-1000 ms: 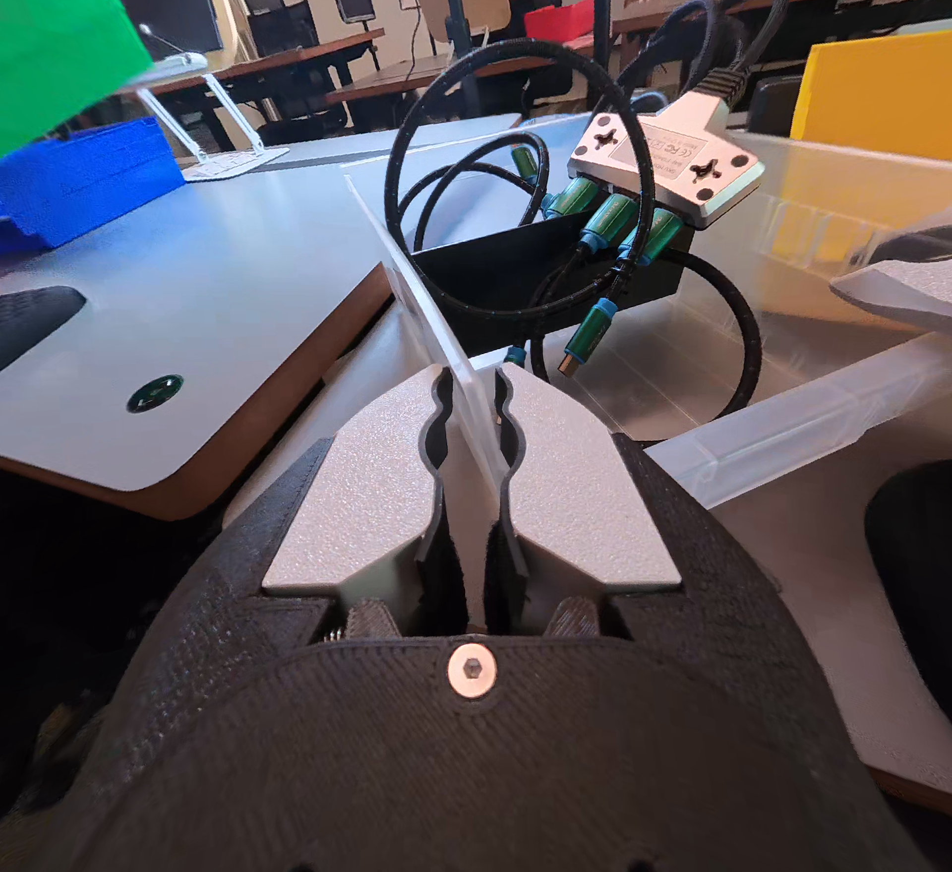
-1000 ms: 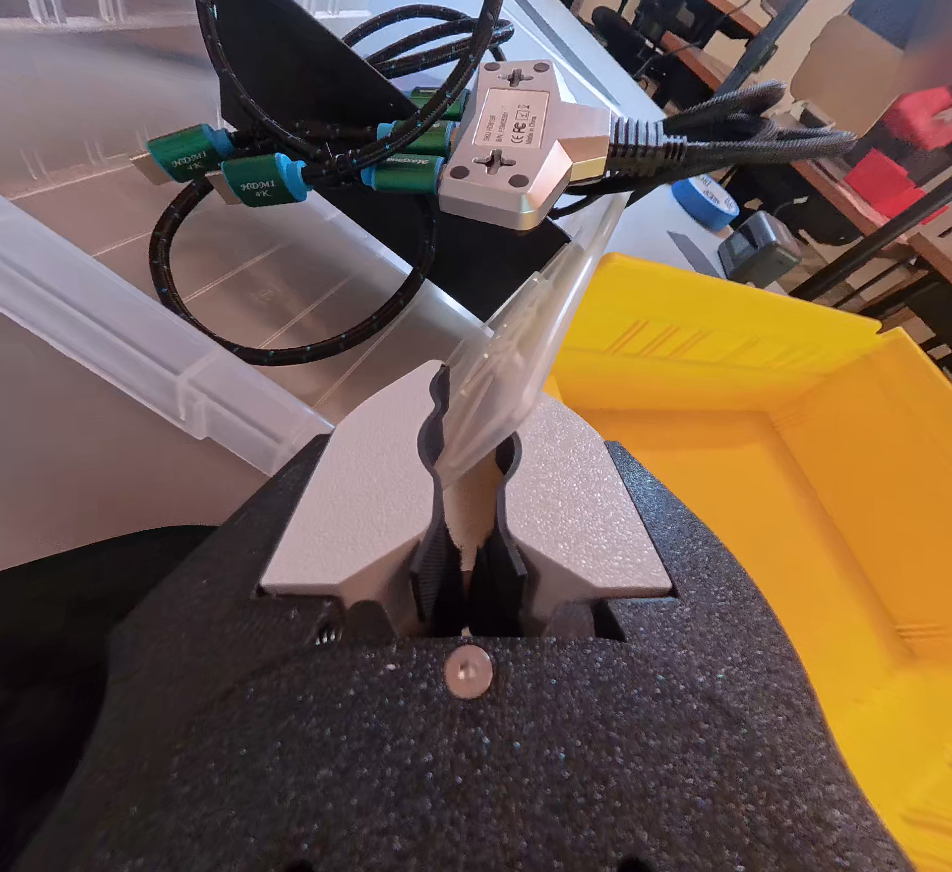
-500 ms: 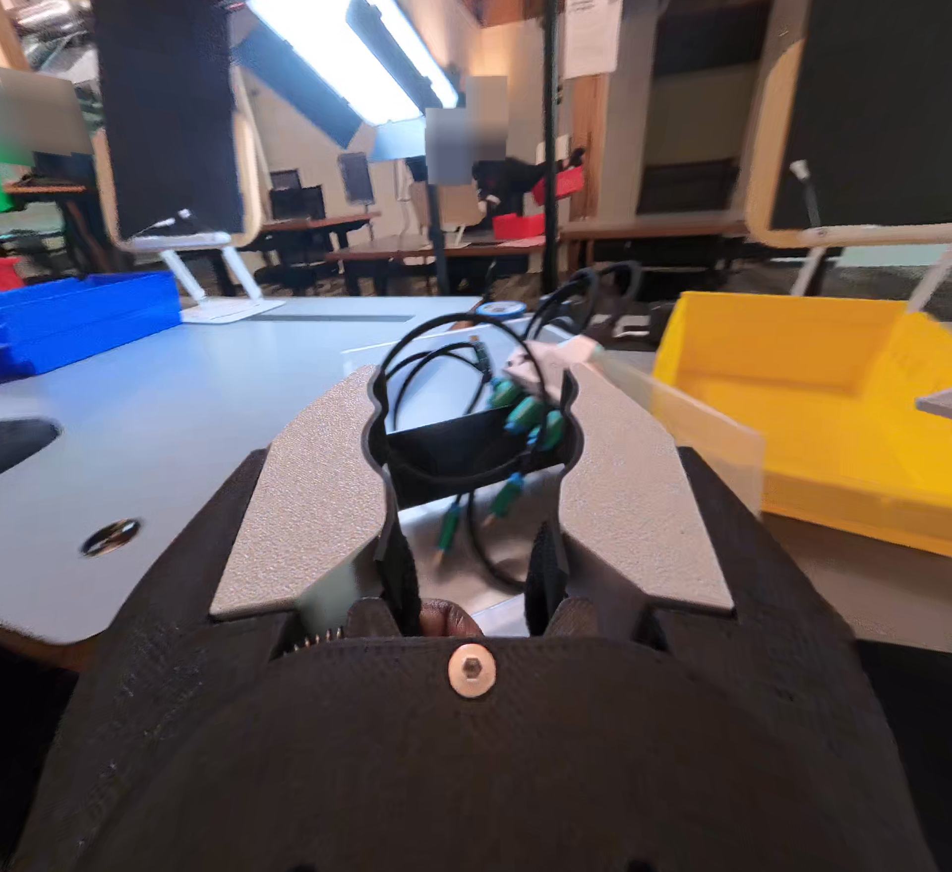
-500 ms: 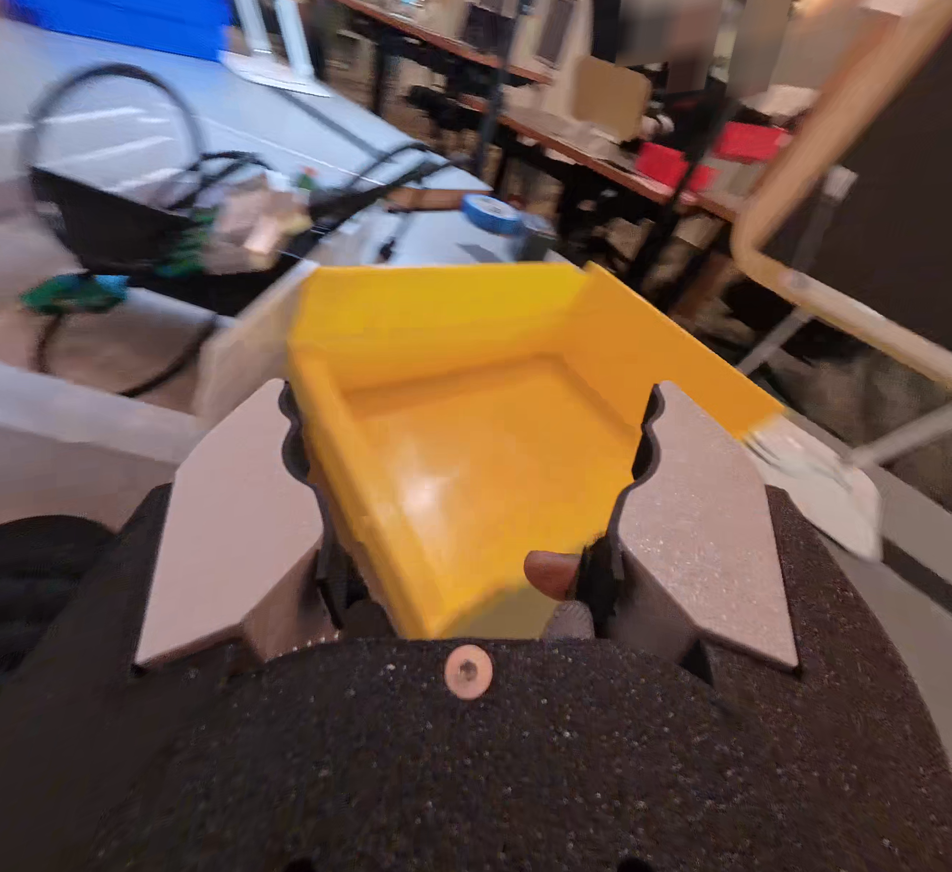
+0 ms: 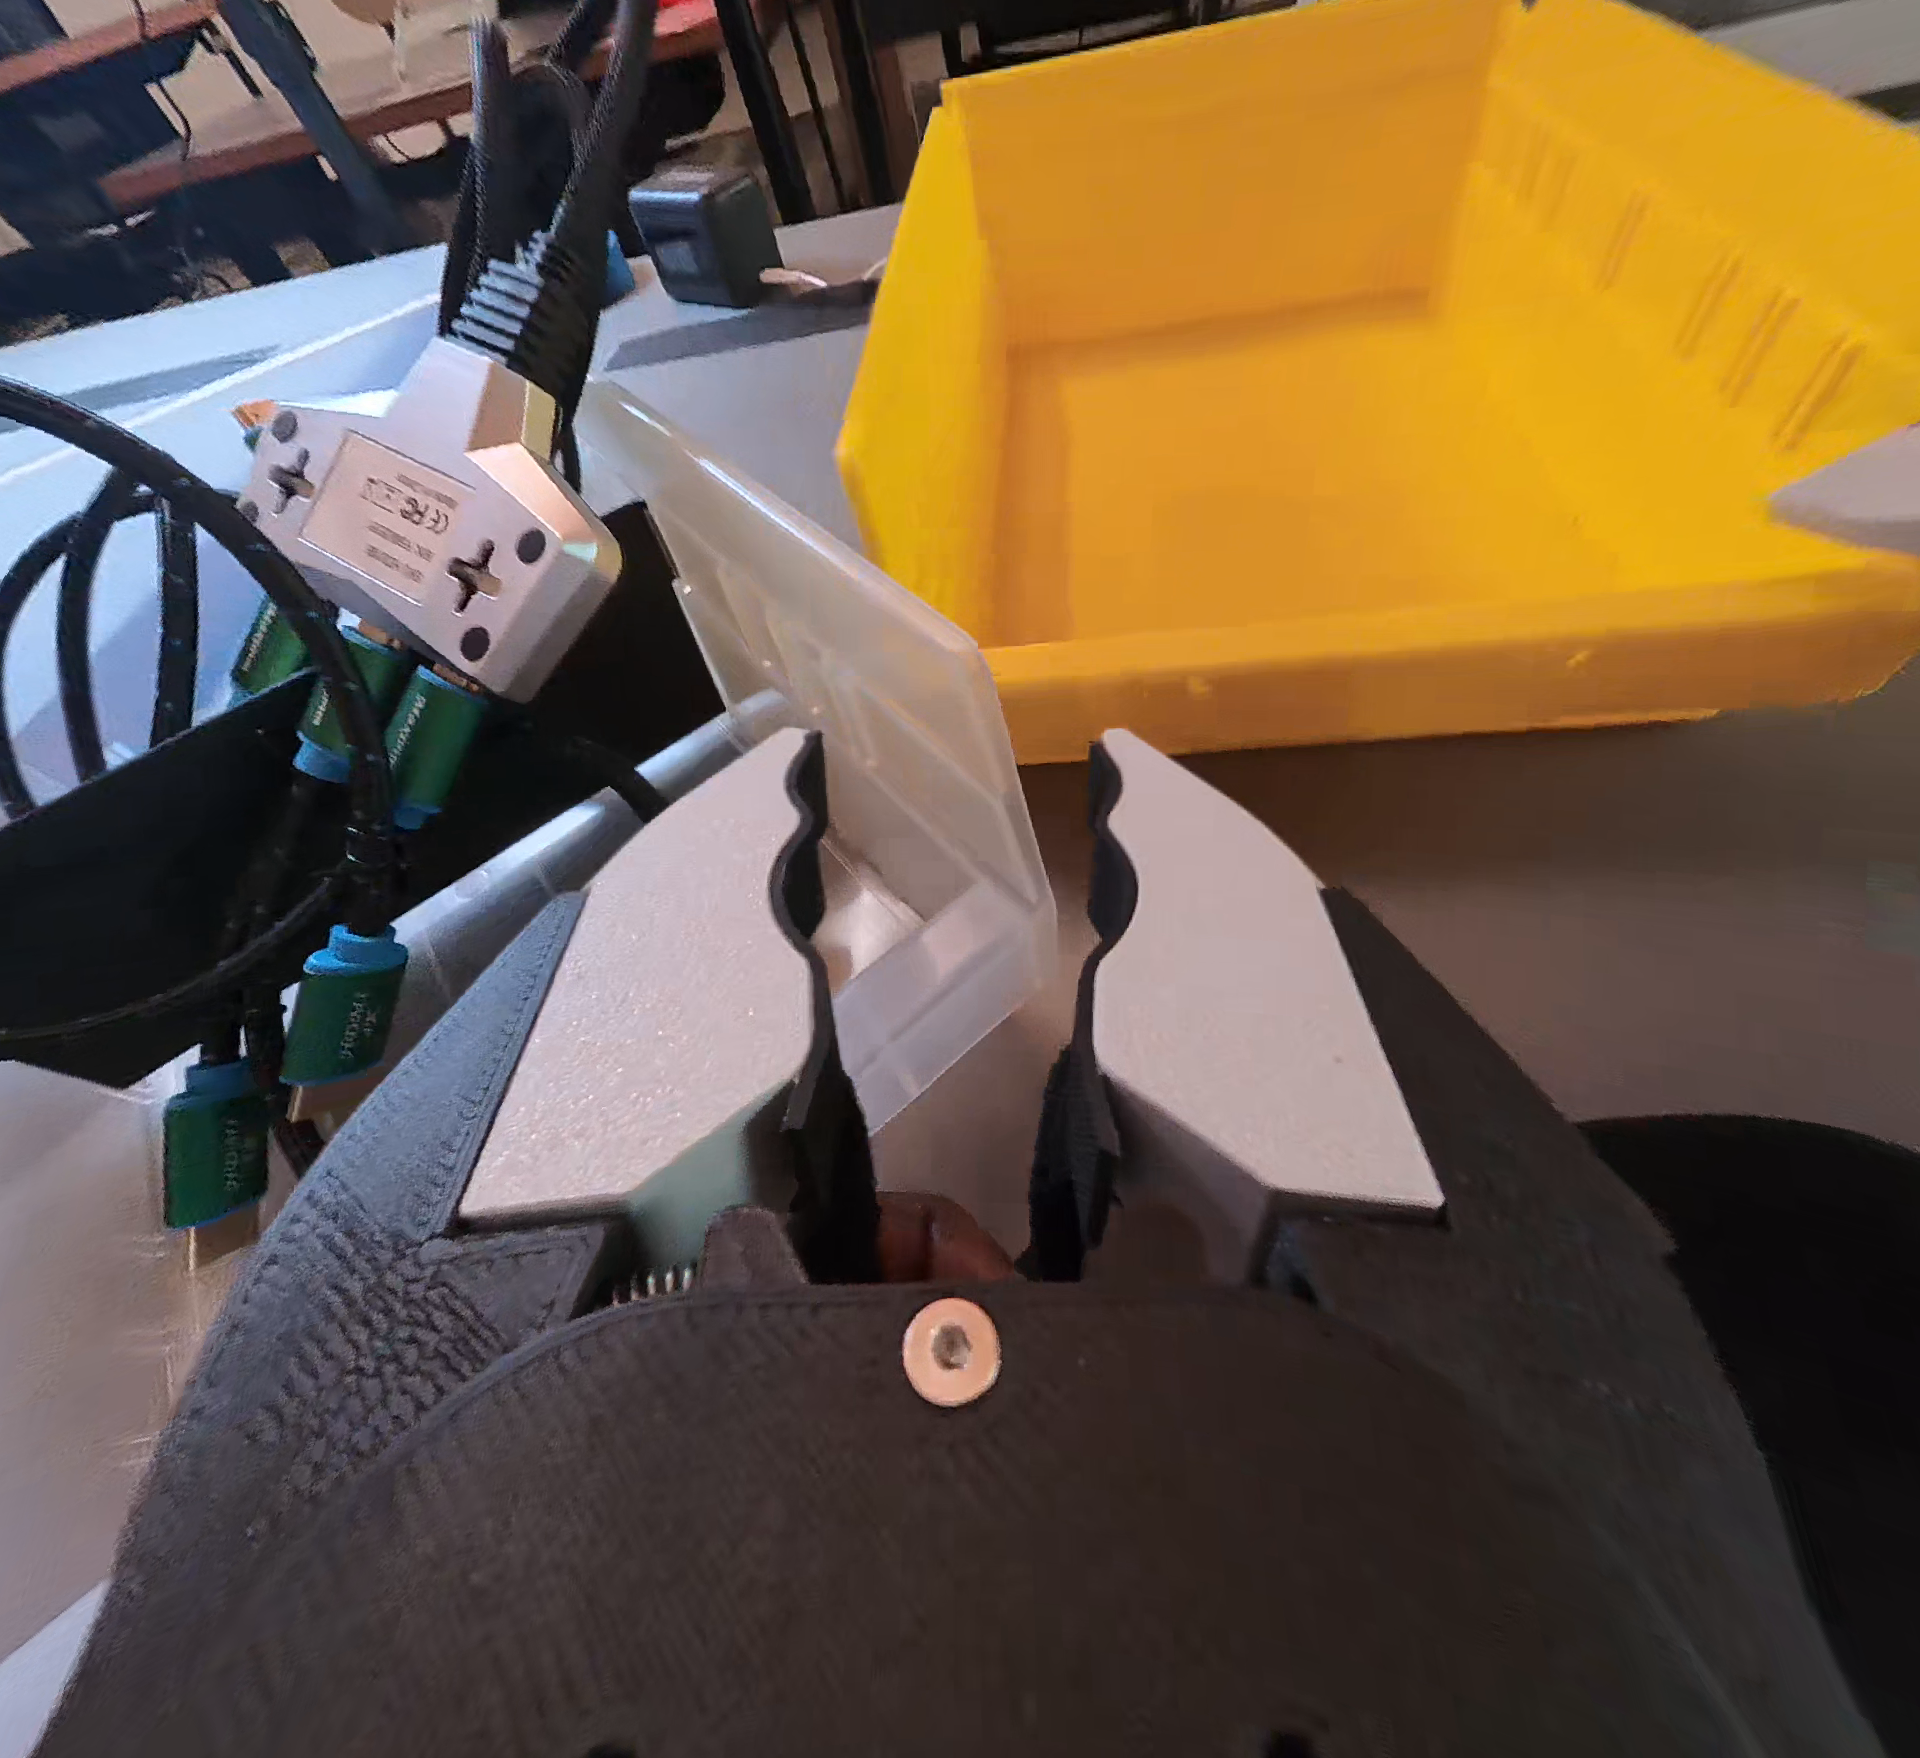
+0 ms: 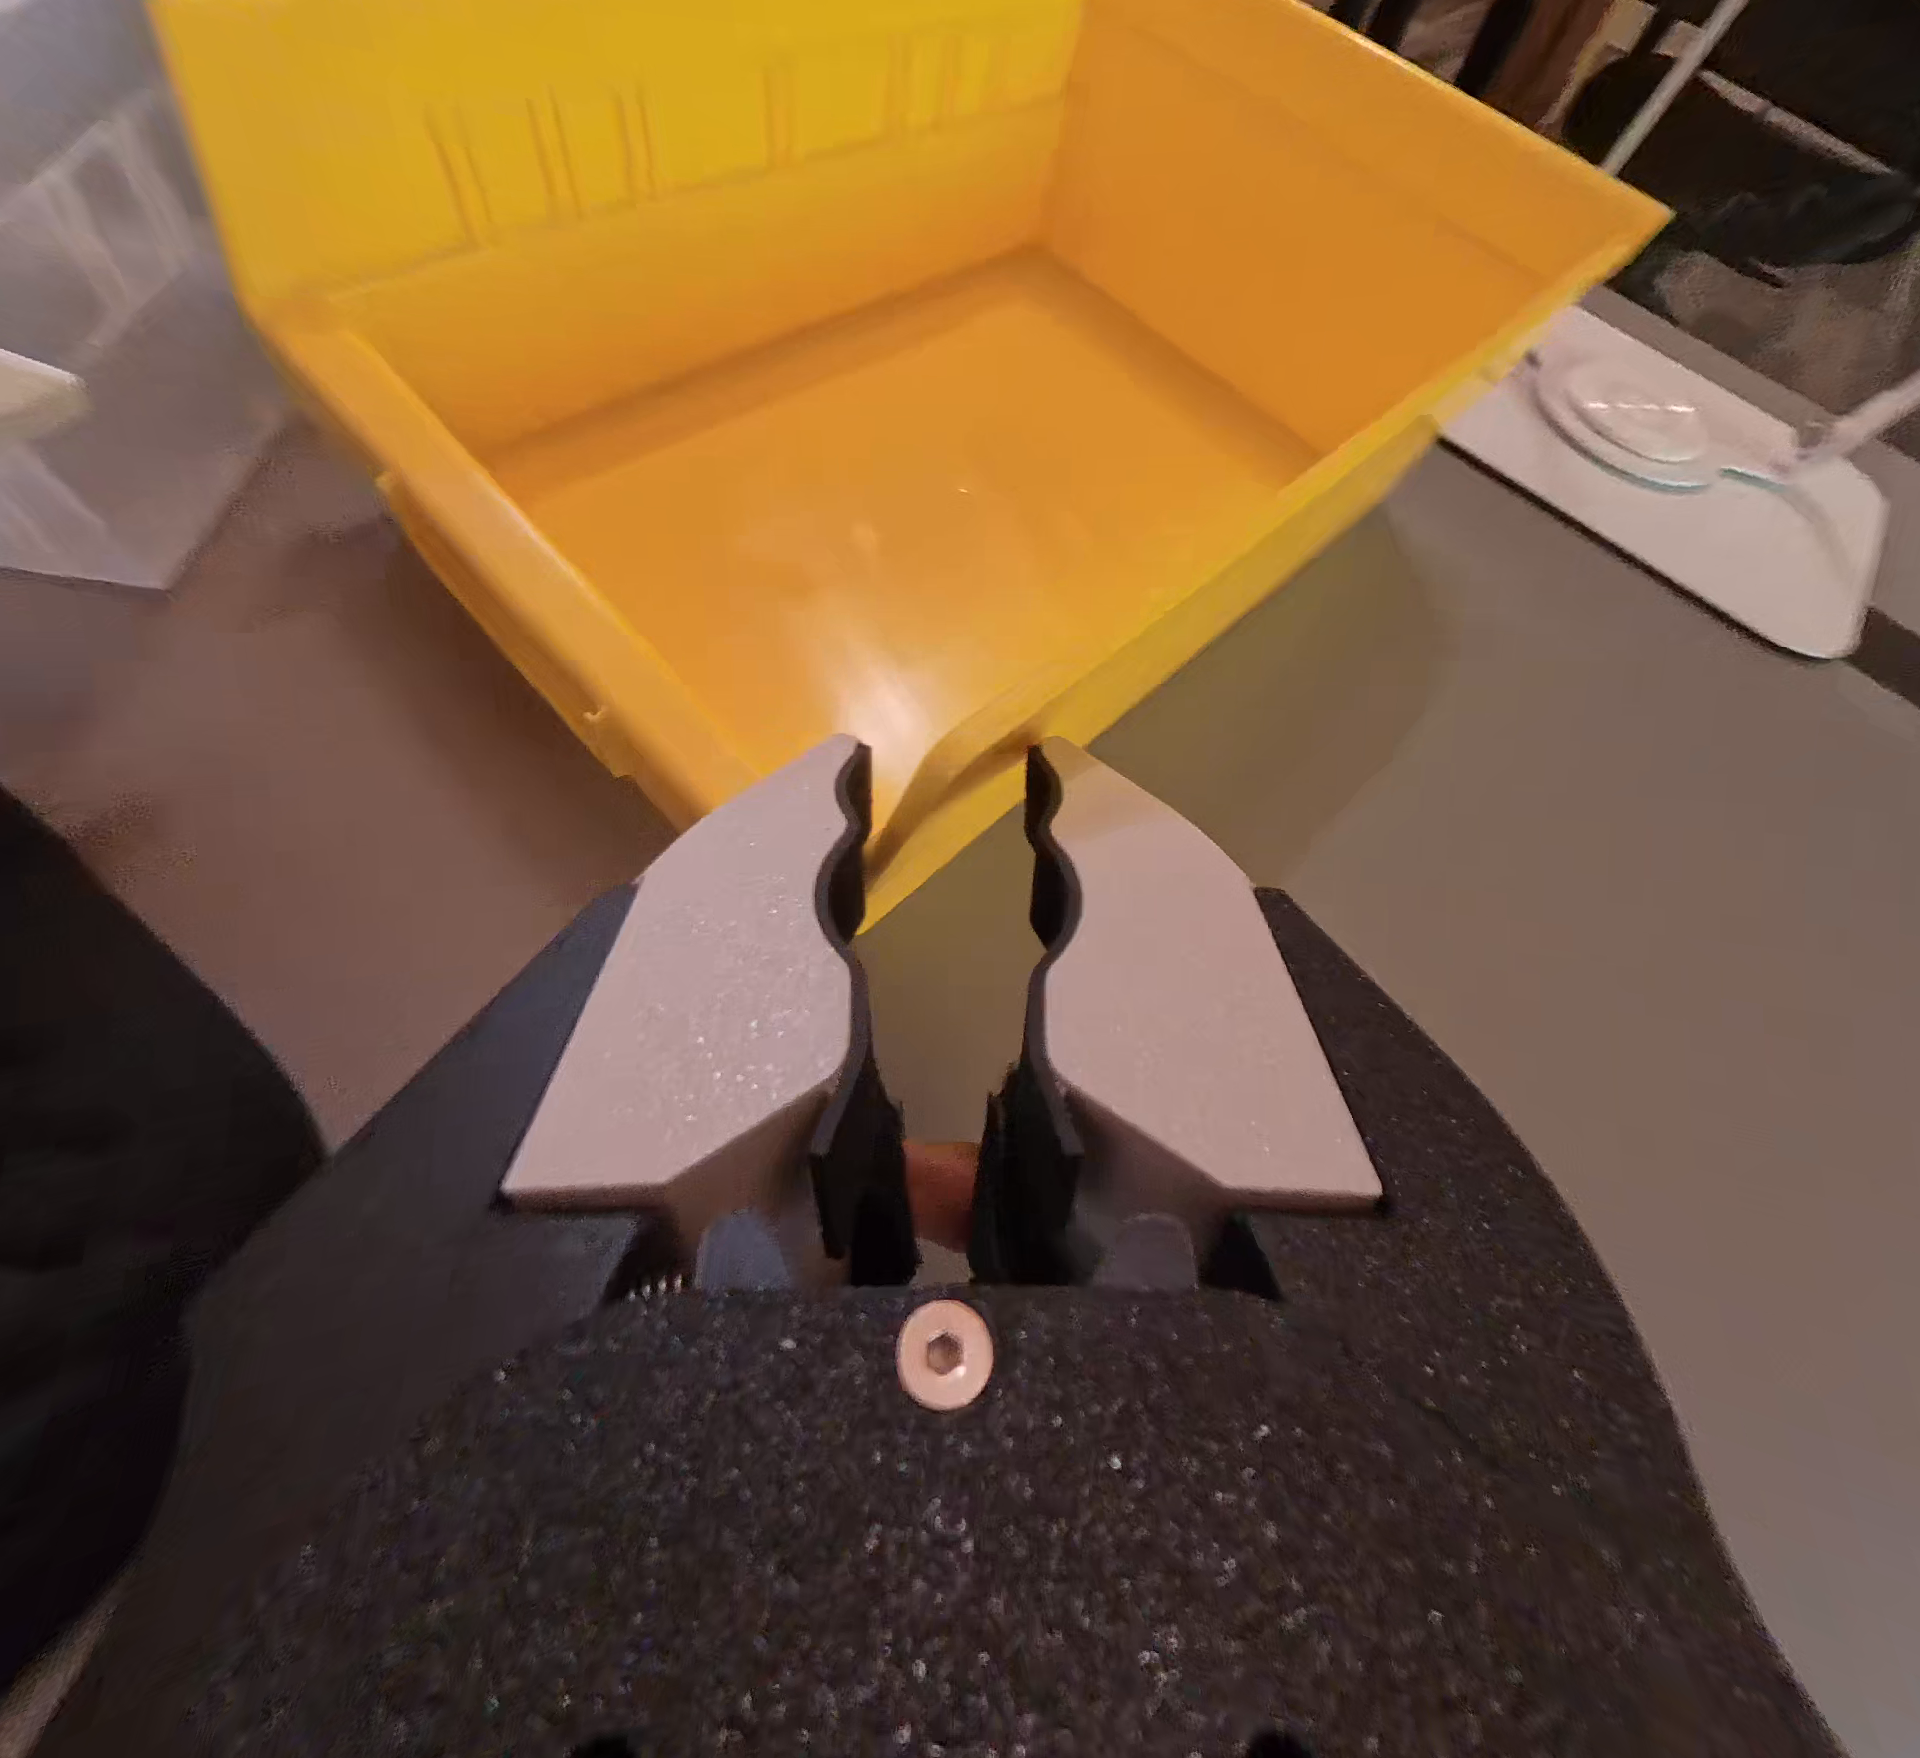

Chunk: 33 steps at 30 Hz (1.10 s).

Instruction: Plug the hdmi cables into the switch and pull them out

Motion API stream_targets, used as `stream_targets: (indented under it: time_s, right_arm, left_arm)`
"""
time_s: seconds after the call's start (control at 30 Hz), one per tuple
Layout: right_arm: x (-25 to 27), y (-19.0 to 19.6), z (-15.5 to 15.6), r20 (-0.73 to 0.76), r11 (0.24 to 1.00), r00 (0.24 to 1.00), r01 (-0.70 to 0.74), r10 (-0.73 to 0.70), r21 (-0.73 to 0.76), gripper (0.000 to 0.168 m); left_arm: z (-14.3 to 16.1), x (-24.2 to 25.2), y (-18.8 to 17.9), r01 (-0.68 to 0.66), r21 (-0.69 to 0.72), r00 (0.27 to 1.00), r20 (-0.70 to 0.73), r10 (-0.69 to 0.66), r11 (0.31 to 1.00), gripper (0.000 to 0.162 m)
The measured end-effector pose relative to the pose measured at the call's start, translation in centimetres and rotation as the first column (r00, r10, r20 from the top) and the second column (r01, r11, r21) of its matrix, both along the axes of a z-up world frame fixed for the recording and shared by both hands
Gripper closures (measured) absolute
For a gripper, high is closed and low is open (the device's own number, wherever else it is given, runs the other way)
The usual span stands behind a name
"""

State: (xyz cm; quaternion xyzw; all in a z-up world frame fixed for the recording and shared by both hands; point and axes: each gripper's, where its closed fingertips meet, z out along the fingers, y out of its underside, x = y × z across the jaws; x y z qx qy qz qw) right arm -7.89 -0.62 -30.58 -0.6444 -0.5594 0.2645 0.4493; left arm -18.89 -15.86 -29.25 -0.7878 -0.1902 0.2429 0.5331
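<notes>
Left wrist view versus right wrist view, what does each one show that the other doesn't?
Only the left wrist view shows the silver HDMI switch, its green-ended braided cables, the black tray and the clear plastic container's corner at the open left gripper. Only the right wrist view shows the white lamp base and the open right gripper. Both show the empty yellow plastic bin.

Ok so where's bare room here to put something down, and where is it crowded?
The yellow bin is empty inside. The bare tabletop between the bin and the white lamp base is free, as is the strip in front of the bin. It is crowded on the left, around the switch, its cables and the clear box.
</notes>
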Motion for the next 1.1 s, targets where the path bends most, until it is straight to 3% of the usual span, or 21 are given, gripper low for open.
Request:
stream_targets:
  time_s: [0.17,0.6,1.1]
  right_arm:
    - [4.2,5.5,-0.1,0.078,0.99,0.989,0.119,-0.126,0.079,0.157]
    - [16.9,15.1,-0.5,0.156,0.939,0.928,0.344,-0.339,-0.004,0.159]
    - [35.2,21.3,-0.7,0.137,0.741,0.735,0.672,-0.664,-0.011,0.16]
  left_arm:
    - [-0.8,-0.2,0.3,0.014,-0.06,1.0,-0.013,-0.015,0.998,0.136]
    - [-0.9,1.0,1.4,0.156,-0.107,0.987,-0.015,-0.159,0.982,0.135]
    - [-1.0,6.7,5.8,0.454,-0.16,0.883,-0.051,-0.467,0.876,0.138]
